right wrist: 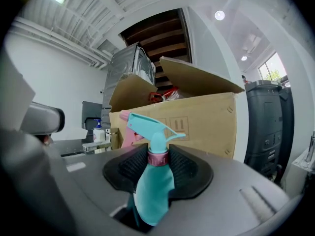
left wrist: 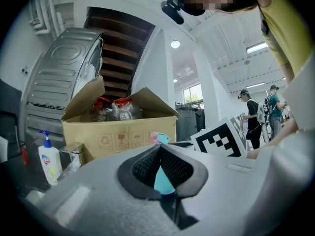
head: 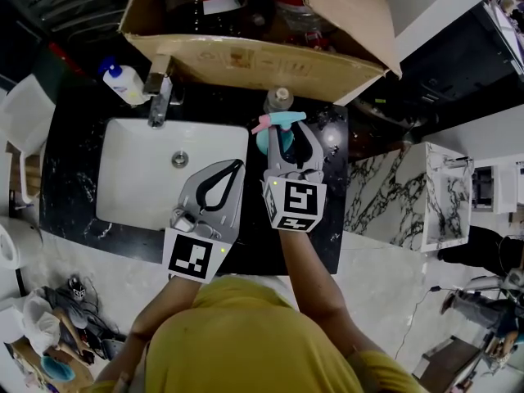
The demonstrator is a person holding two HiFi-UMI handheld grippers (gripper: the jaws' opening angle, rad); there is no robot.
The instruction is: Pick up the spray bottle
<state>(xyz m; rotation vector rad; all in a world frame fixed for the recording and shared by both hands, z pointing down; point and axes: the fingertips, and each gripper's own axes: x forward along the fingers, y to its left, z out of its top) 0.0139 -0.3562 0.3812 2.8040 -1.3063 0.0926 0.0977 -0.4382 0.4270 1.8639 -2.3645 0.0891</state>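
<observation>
- The spray bottle (head: 277,122) is just off the sink's (head: 139,170) right rim in the head view, at the far corner. It stands upright between the jaws of the right claw (head: 288,142).
- The right claw is clenched on the bottle. In its own view the ribbed dark pads (right wrist: 184,168) press the neck from both sides at the pink collar, with the jaws held partly apart by it.
- We cannot tell whether the bottle's base touches the surface (head: 74,178).
- The bottle has a teal, slightly see-through plastic body that swells below the neck. Its head is teal with a thin curved trigger and a pale pink piece behind.
- The left claw (head: 237,164) hangs over the sink's near right corner. Its tips are pressed together, closing a teardrop loop, and nothing is gripped. In its view the teal bottle only shows through that loop from beyond.
- Both claws are smooth grey plastic with black mesh-textured pads, and each carries a cube of black-and-white square markers.
- The sink is a white, glossy rectangular basin with a round metal drain, set in the dark, white-veined stone surface.
- A chrome faucet (head: 160,97) sits at the sink's far edge, and a white pump bottle with a blue top (head: 124,83) stands at its far left.
- Beyond the sink stands an open corrugated cardboard box (head: 246,64) holding clear plastic bottles.
</observation>
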